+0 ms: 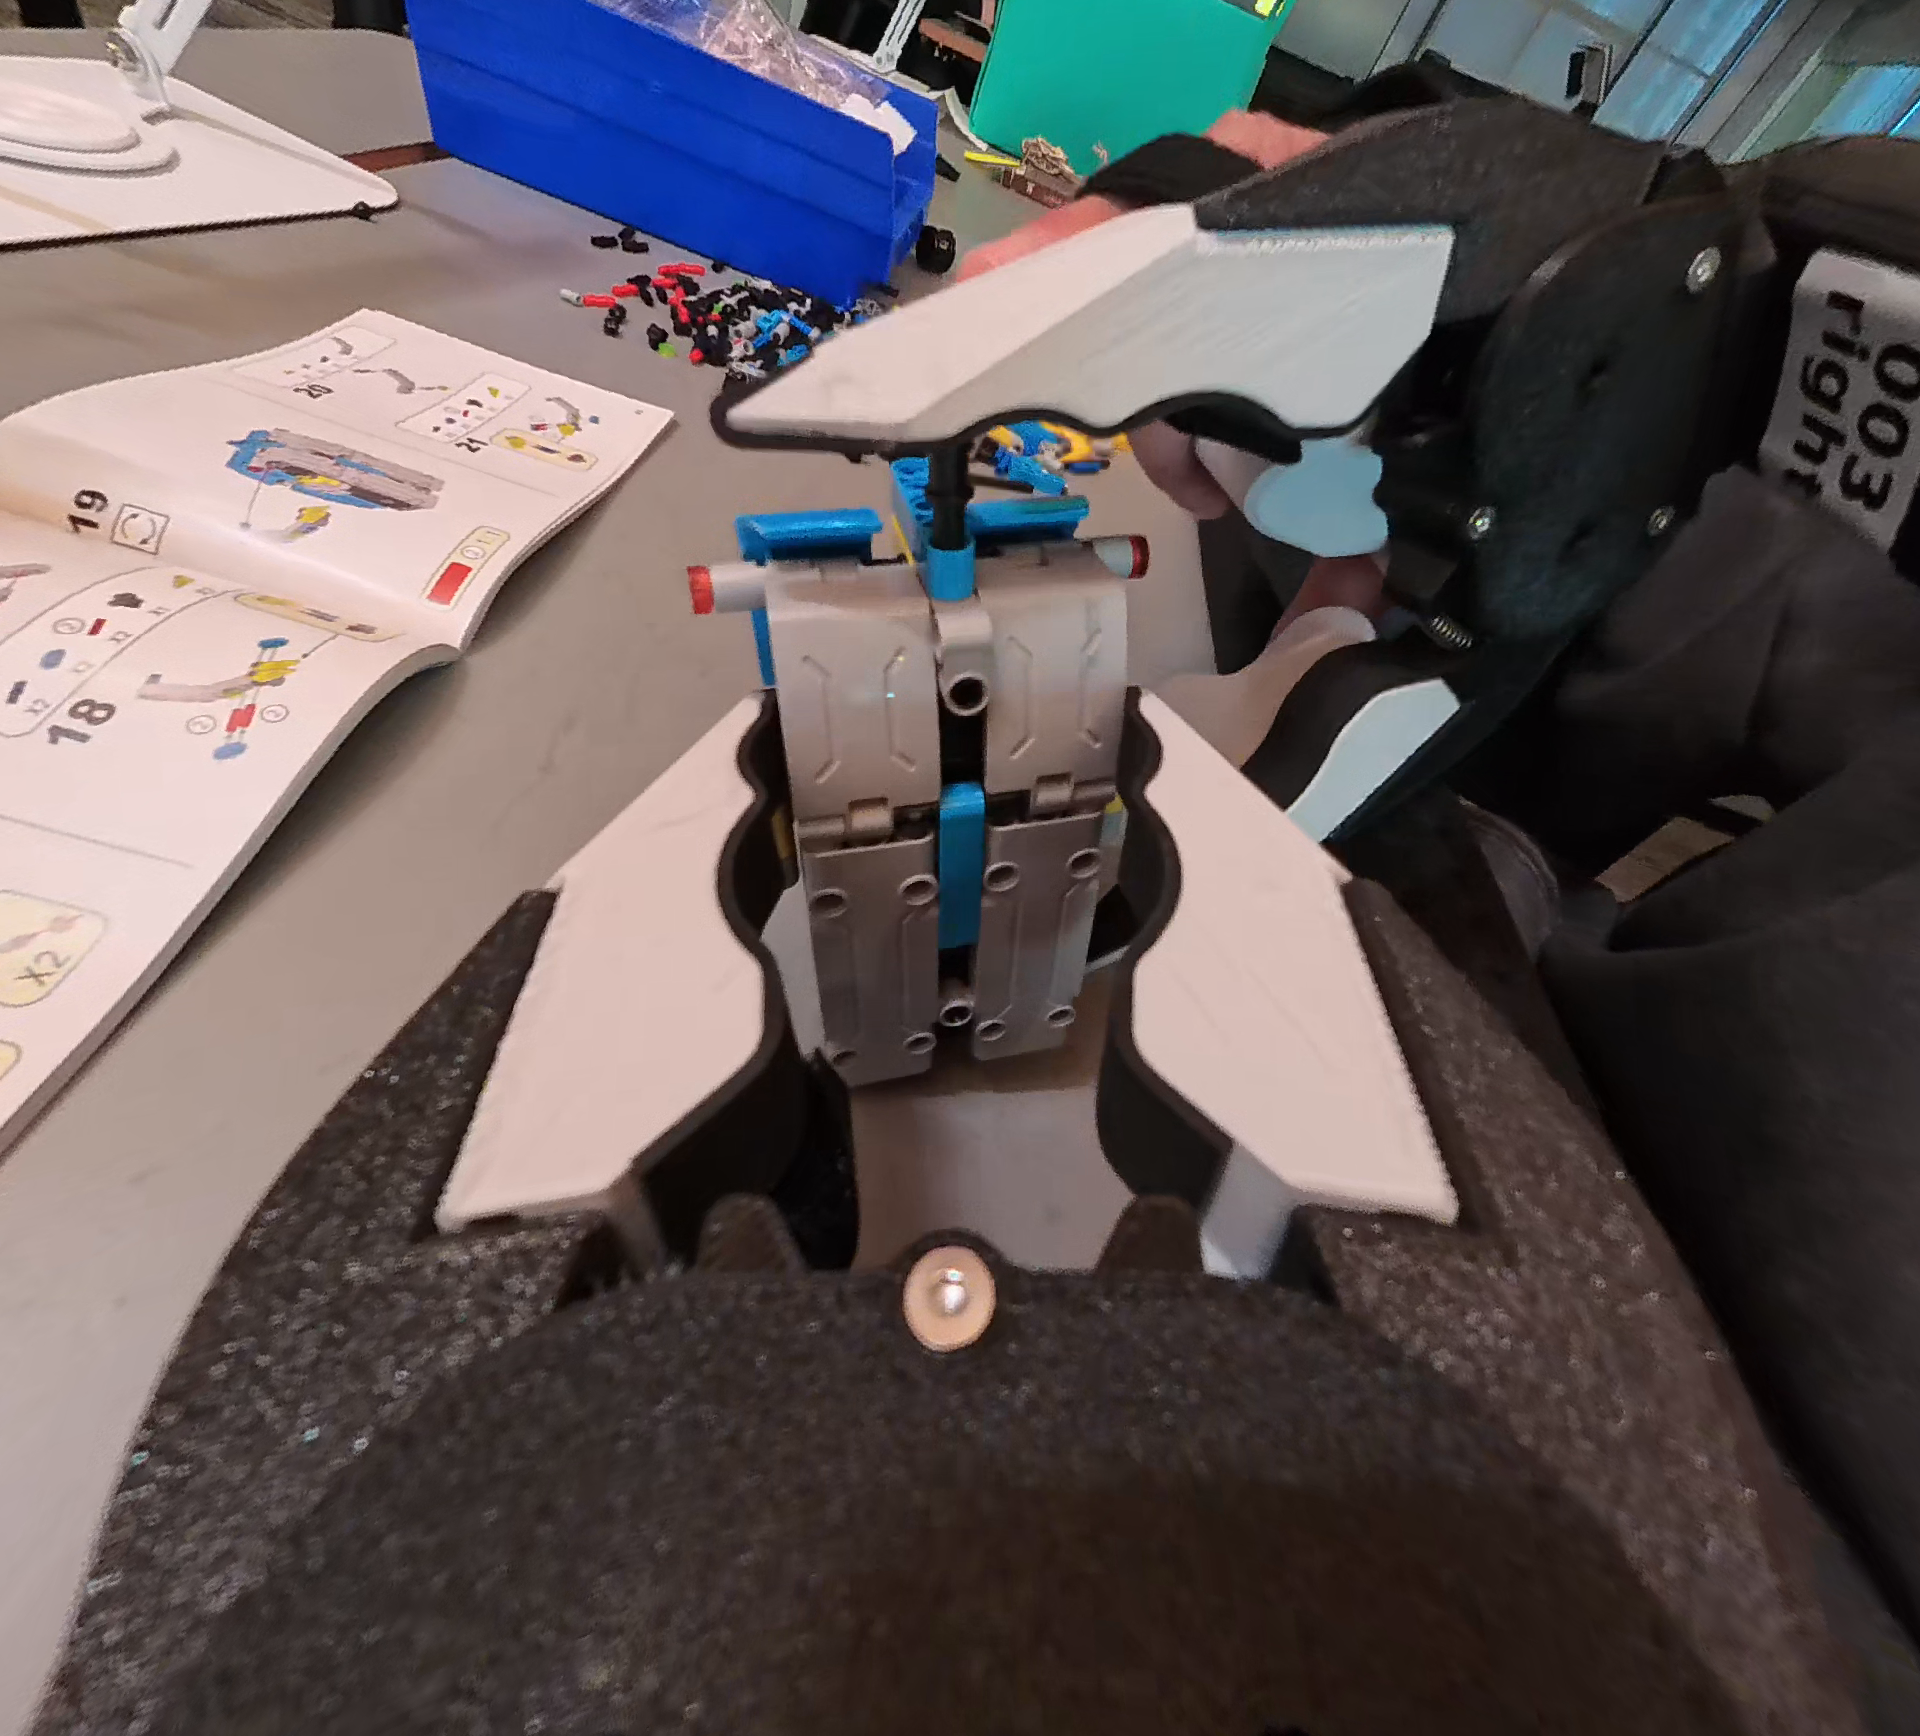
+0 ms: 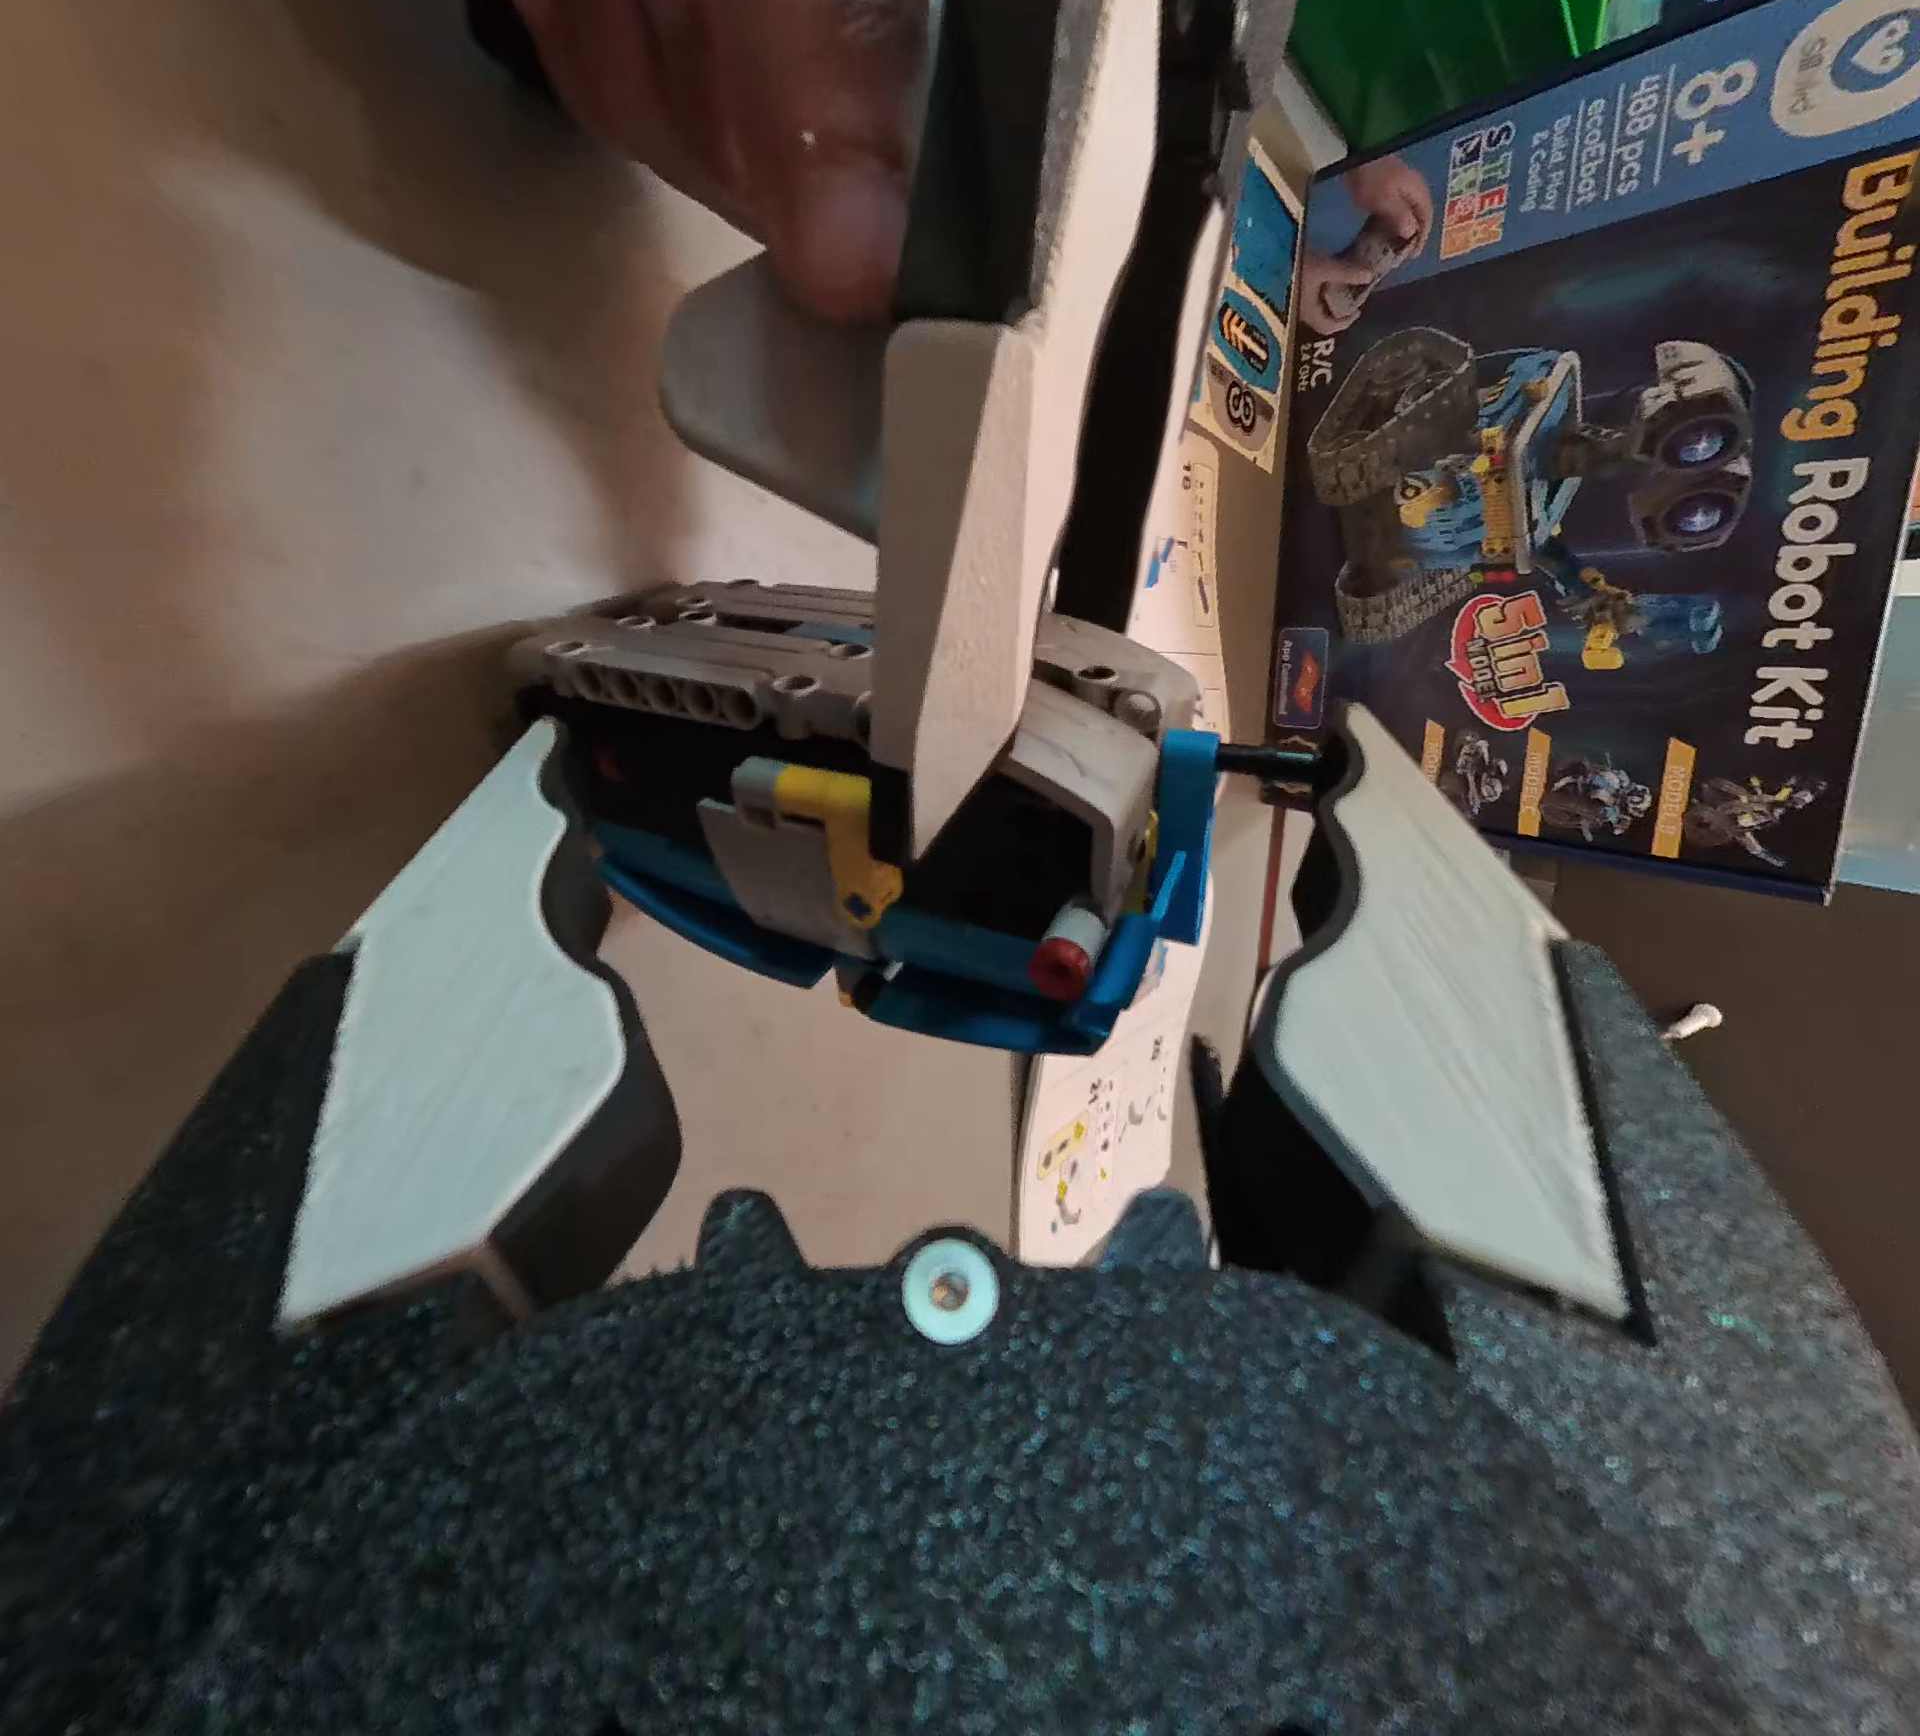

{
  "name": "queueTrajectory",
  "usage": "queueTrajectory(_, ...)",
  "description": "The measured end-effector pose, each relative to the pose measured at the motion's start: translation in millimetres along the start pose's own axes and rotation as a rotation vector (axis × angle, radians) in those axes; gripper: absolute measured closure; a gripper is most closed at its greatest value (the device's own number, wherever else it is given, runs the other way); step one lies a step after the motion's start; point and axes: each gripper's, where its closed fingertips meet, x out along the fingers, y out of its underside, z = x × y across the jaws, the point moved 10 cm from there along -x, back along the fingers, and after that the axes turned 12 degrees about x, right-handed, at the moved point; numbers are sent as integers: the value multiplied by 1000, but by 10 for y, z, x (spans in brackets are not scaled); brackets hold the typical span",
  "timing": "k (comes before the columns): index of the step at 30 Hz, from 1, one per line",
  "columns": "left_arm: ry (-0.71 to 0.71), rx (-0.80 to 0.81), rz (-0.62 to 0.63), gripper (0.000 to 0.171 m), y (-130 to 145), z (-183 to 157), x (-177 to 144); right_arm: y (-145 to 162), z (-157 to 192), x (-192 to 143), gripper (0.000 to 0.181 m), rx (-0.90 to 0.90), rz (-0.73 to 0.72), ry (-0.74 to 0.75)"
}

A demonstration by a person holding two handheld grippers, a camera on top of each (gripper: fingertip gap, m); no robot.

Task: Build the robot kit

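Brick model (image 1: 951, 813) clamped in left gripper (image 1: 945, 730) jaws, right gripper (image 2: 940, 751) jaws spread

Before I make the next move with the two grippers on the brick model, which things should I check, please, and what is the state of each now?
1. Left gripper holds the model from both sides: ok.
2. Black pin fully inside the blue piece: not ok, most of it sticks out.
3. Right gripper, open, has one of its fingers with the tip on the pin's end: ok.
4. Its other finger braced against the model's far end: cannot tell; it is close, but contact is unclear.
5. Loose parts on the table lie away from the model: ok.
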Motion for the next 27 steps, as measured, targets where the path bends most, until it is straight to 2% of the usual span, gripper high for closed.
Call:
queueTrajectory(12, 4, 52, 16, 108, -8, -27, 36, -6, 27, -76, 64, 13, 25, 34)
queueTrajectory(13, -21, 81, 23, 108, -7, -18, 36, -1, 47, -60, 74, -17, 43, 58)
queueTrajectory(15, -54, 142, 42, 108, -3, -19, 26, -1, 87, -9, 74, -98, 55, 122)
queueTrajectory(21, -48, 157, 31, 108, 8, -10, 37, 41, 100, 3, 72, -27, 9, 141)
queueTrajectory(27, -32, 216, 32, 107, 24, -15, 1, -9, 156, 25, 65, -59, 12, 158)
